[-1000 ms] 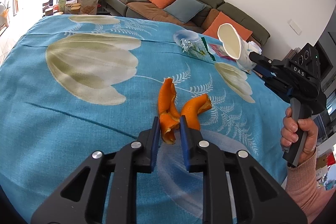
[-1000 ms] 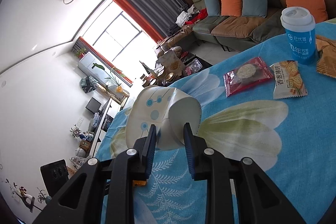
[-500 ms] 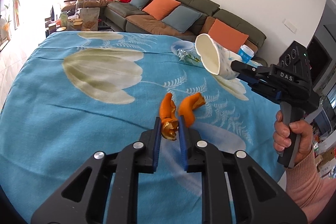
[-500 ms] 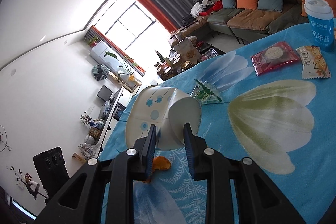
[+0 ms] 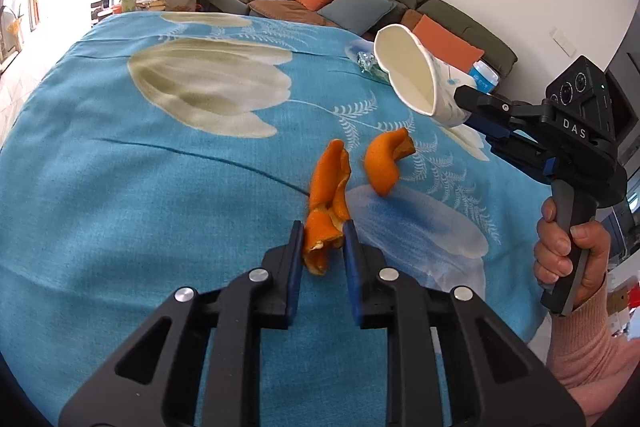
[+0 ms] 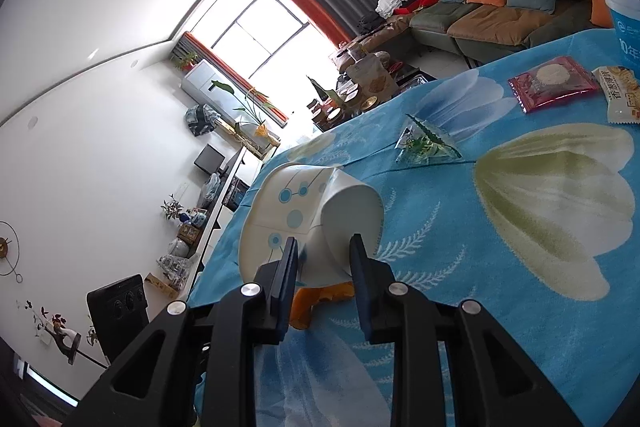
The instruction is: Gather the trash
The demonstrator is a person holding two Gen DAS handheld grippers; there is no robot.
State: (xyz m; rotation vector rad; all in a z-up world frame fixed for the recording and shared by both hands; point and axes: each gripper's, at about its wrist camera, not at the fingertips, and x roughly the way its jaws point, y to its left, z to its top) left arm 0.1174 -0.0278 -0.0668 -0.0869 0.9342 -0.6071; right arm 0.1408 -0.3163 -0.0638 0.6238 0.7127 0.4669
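Orange peel (image 5: 326, 215) is pinched between the blue pads of the left gripper (image 5: 320, 247), its far end reaching out over the blue flowered cloth (image 5: 120, 187). A second peel (image 5: 384, 163) lies just beyond, apart from the first. The right gripper (image 6: 323, 259) is clamped on the base of a white paper cup (image 6: 304, 219), tipped on its side in the air, mouth toward the left gripper and above the second peel. Left of the peels the cloth is bare right out to its edge. Beyond the cup lie a clear wrapper (image 6: 424, 143), a red packet (image 6: 554, 83), a snack packet (image 6: 618, 93) and a blue cup (image 6: 624, 19) near the far edge.
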